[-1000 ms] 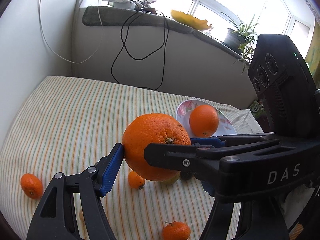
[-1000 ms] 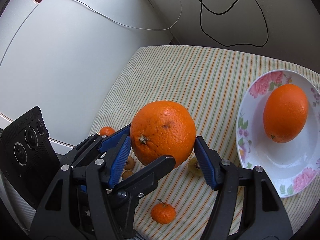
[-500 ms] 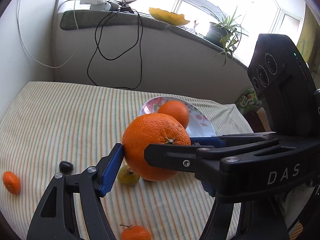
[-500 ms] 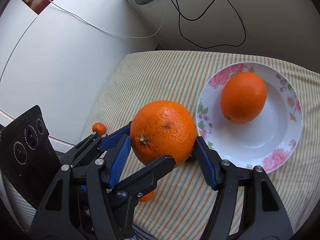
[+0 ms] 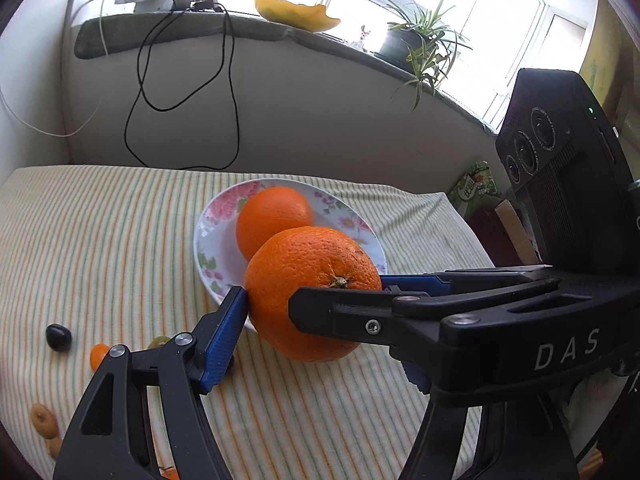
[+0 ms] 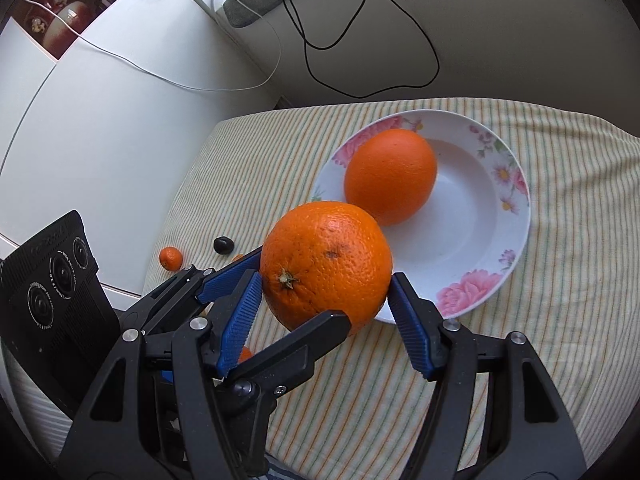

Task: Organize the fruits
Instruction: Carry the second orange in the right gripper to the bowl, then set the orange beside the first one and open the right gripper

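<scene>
A large orange [image 5: 308, 292] [image 6: 328, 260] hangs above the striped cloth, at the near rim of a flowered white plate [image 5: 208, 248] [image 6: 516, 208]. Both grippers clamp it together. My left gripper [image 5: 316, 332] is shut on its sides; in the right wrist view the left gripper [image 6: 296, 288] reaches in from the left. My right gripper [image 6: 324, 296] is shut on the same orange, and in the left wrist view the right gripper [image 5: 348, 292] crosses in from the right. A second orange [image 5: 272, 216] [image 6: 390, 176] lies in the plate.
Left of the plate, loose on the cloth, lie a small mandarin [image 5: 98, 354] [image 6: 171, 258], a dark round fruit [image 5: 59, 336] [image 6: 223, 245], a greenish fruit [image 5: 160, 342] and small beige rings [image 5: 42, 420]. A black cable [image 5: 140, 92] hangs down the back wall. The table drops off at right.
Both grippers have carried the large orange across the table to the plate, which now sits just behind it. The small fruits have slid off to the left in both views.
</scene>
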`<state>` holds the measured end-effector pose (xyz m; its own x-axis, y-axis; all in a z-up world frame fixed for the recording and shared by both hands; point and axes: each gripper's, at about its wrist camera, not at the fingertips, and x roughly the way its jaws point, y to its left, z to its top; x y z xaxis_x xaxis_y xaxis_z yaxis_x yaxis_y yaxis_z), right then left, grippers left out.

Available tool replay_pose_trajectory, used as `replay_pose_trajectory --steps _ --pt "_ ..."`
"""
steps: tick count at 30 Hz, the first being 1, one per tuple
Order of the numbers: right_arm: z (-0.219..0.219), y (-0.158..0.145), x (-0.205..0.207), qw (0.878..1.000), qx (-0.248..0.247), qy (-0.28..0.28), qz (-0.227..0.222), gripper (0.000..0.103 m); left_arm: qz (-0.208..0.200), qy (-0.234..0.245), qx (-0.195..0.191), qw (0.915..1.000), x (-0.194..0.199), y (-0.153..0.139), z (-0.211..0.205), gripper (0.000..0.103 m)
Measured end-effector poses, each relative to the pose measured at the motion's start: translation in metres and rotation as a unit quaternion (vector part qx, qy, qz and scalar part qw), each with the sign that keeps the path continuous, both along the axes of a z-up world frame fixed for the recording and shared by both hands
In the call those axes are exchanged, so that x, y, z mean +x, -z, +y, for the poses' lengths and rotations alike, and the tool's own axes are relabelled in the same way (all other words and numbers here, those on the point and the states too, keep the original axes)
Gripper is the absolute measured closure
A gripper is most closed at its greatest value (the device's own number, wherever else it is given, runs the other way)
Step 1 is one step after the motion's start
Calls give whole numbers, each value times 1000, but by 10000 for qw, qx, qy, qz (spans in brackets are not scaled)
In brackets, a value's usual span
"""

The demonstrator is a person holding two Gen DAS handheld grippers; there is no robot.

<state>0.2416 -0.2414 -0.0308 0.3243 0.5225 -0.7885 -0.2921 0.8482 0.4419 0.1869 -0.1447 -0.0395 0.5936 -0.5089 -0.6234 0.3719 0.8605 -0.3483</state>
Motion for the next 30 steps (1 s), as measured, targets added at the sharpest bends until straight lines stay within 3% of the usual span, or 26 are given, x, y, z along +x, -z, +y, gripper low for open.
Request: replay_pose_trajectory --steps 14,30 --pt "-52 8 4 9996 16 274 92 35 207 114 101 9997 11 8 -41 34" --pt "-67 14 17 9991 -46 355 210 35 303 154 110 9994 27 14 -54 34"
